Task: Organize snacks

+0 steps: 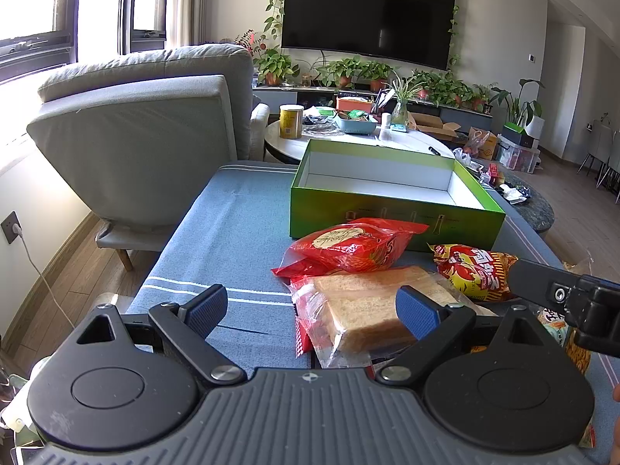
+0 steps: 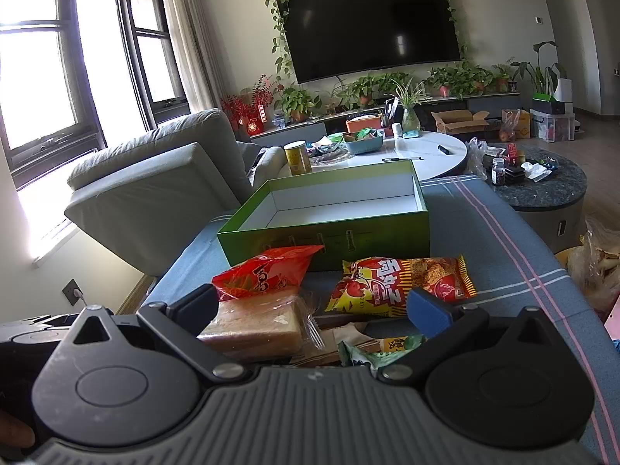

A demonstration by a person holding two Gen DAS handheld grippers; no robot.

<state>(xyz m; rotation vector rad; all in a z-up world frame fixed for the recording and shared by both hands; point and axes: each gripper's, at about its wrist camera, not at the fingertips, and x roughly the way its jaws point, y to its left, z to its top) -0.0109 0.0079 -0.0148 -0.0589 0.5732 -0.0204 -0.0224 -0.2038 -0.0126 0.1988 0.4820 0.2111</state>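
Living-room setting: a wall-mounted television (image 1: 368, 19) hangs over a row of potted plants (image 2: 387, 85), and a grey armchair (image 1: 147, 131) stands at the left by the windows. Working surface is a blue striped cloth (image 1: 232, 224) spread over a table.

1. Green box (image 1: 387, 213): open-topped, white inside, at the far side of the cloth. Nothing is visible in it.
2. Bagged sliced bread (image 1: 368, 310): lies in clear wrap nearest both tools. In the left wrist view it sits between the fingers of the left gripper (image 1: 312, 310), toward the right-hand finger. In the right wrist view (image 2: 255, 321) it lies just beside the left-hand finger of the right gripper (image 2: 310, 310).
3. Red snack bag (image 1: 348, 244): rests beyond the bread, between it and the box, its far corner overlapping the box front.
4. Yellow-and-red snack pack (image 2: 403, 283): lies to the right of the red bag, just in front of the box and directly ahead of the right gripper.
5. Small green-and-white packet (image 2: 372, 352): lies below the right gripper, partly hidden by its body.

Gripper state: both units have their fingers spread wide, holding nothing. The right gripper's arm enters the left wrist view at the right edge (image 1: 573, 298), above the yellow-and-red pack.
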